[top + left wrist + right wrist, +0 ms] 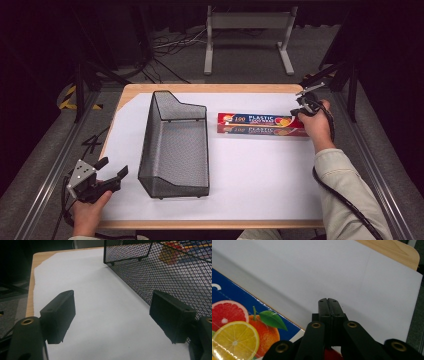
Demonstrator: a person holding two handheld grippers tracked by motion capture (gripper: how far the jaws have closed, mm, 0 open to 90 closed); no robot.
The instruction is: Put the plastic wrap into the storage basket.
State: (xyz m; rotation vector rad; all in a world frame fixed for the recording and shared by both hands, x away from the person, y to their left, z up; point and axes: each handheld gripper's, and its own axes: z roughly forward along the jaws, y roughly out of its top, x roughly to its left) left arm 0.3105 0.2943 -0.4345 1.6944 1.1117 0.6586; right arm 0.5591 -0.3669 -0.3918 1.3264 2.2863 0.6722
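Note:
A black wire-mesh basket (150, 145) stands left of centre on the white sheet, its tall end toward the far side. To its right lies a long blue and red plastic wrap box (260, 124) printed with citrus fruit. My right gripper (299, 111) is at the box's right end, shut, with nothing between its jaws. In the right gripper view the joined tips (328, 301) sit just past the box's (237, 322) end, over the sheet. My left gripper (113, 168) is open near the front left, beside the basket's (162, 272) left wall; its wide gap (112, 297) holds nothing.
The white sheet (260, 175) covers most of the wooden table (130, 90), which shows along the far and left edges. Metal rails (50, 170) run along both sides. On the floor beyond stand a grey metal frame (247, 35) and loose cables (165, 45).

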